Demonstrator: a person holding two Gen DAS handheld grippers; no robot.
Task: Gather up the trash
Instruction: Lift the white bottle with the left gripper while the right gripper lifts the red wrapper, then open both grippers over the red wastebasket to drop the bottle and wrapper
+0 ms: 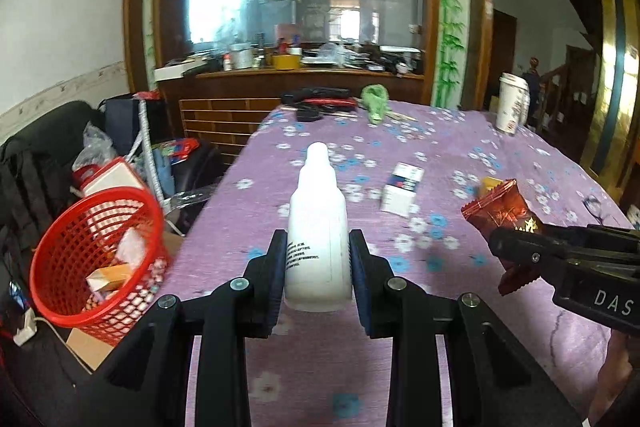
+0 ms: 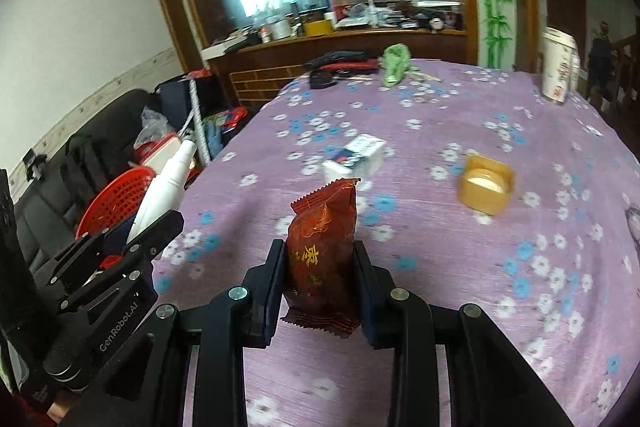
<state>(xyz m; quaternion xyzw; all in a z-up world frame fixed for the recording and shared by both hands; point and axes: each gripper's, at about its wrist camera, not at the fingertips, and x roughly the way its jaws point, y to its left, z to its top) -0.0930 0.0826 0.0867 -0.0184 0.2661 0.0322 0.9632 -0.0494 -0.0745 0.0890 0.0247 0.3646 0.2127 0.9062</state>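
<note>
I had the left gripper point(image 1: 319, 267) closed on a white plastic squeeze bottle point(image 1: 318, 227), its blue pads pressed against the lower sides of the body and the nozzle pointing away from me. From the right wrist camera the same bottle angled up and out over the table's left edge.

The right gripper point(image 2: 320, 281) was clamped on a dark red foil snack packet point(image 2: 323, 243), both pads tight on its lower half, with the crimped top standing upright above the fingers and the bottom seam hanging just below them. In the left view that packet showed at the right, lifted off the cloth.

Both grippers were over the near part of a table draped in a purple cloth with blue and white flowers point(image 2: 460, 267). Toward the middle of the table lay a small white carton with a dark blue and red label point(image 2: 356, 155), on its side. To the right of it sat a yellow plastic cap with a white inside point(image 2: 486, 185). Near the far right edge stood a tall white paper cup point(image 2: 558, 67). At the far edge lay a green crumpled cloth point(image 2: 395, 63), beside some dark items I couldn't make out.

Off the table's left edge, lower down, stood a red plastic mesh basket point(image 1: 60, 247), already holding some paper scraps and small boxes.
</note>
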